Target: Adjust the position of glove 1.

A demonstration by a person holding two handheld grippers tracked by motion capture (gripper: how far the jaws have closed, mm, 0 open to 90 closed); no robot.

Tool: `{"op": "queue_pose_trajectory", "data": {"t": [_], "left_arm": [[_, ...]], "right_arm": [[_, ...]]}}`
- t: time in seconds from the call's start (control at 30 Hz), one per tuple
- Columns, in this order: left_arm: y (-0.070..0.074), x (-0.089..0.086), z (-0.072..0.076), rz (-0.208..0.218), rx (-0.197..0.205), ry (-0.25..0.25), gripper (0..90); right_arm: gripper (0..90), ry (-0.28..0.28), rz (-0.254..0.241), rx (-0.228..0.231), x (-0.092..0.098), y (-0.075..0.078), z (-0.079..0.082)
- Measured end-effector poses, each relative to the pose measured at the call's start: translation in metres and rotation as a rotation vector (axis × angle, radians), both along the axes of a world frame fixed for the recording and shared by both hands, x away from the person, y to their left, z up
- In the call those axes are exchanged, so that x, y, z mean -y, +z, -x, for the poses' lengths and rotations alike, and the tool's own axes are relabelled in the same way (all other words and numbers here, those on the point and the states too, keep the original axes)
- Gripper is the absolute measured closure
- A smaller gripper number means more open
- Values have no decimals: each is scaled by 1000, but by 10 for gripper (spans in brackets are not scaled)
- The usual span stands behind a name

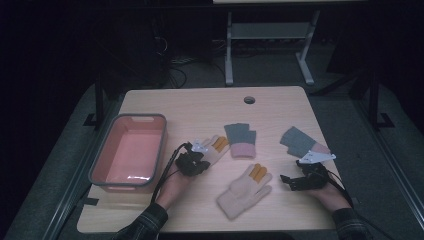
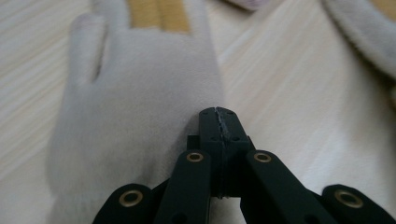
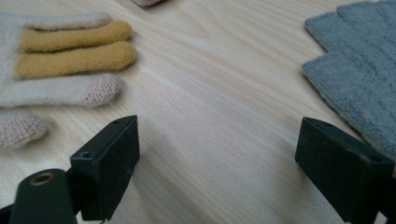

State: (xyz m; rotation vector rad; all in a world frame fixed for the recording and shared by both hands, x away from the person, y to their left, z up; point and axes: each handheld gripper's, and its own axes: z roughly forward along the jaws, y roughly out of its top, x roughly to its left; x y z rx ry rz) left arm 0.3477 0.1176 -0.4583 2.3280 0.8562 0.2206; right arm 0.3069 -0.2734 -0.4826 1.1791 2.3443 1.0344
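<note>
The left tool [image 2: 218,116] has its jaws pressed tight together. They sit on the edge of a cream glove [image 2: 140,107], and they may be pinching a bit of it, but I cannot tell for sure. This glove lies on the counter [image 1: 200,107] near the middle, with a pink bin [image 1: 129,152] at about 9 o'clock from it. It looks soft, light and floppy, so it will sag when lifted. Its edge or cuff looks like a good place to pinch.

The right tool [image 3: 217,158] is wide open and holds nothing. It rests low over bare wood.

A second cream glove [image 1: 245,189] lies between the two tools, at about 6 o'clock on the counter. It is fuzzy, with two yellow fingers.

Farther back, a grey glove [image 1: 240,139] with a pink cuff lies in the middle. Another grey glove [image 3: 359,79] lies at 3 o'clock and looks woolly and flat.
</note>
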Motion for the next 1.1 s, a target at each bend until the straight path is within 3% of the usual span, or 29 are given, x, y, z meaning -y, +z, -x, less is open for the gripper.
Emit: {"op": "queue_pose_trajectory", "data": {"t": [0.2,0.3,0.4,0.5,0.63,0.8,0.87,1.1], "left_arm": [[-2,15,7,31,-35,-58,897],[-1,20,10,34,-31,-82,896],[11,14,10,76,-2,-68,896],[28,-1,4,112,43,-12,894],[37,-21,-7,144,76,82,795],[32,-34,-17,169,70,168,638],[29,-33,-18,146,78,192,607],[16,-31,-26,121,85,257,589]], "right_arm": [[134,1,0,0,0,0,0],[134,0,0,0,0,0,0],[134,0,0,-1,0,0,0],[134,0,0,-1,0,0,0],[134,0,0,0,0,0,0],[134,0,1,0,0,0,0],[134,0,0,0,0,0,0],[134,0,1,0,0,0,0]]}}
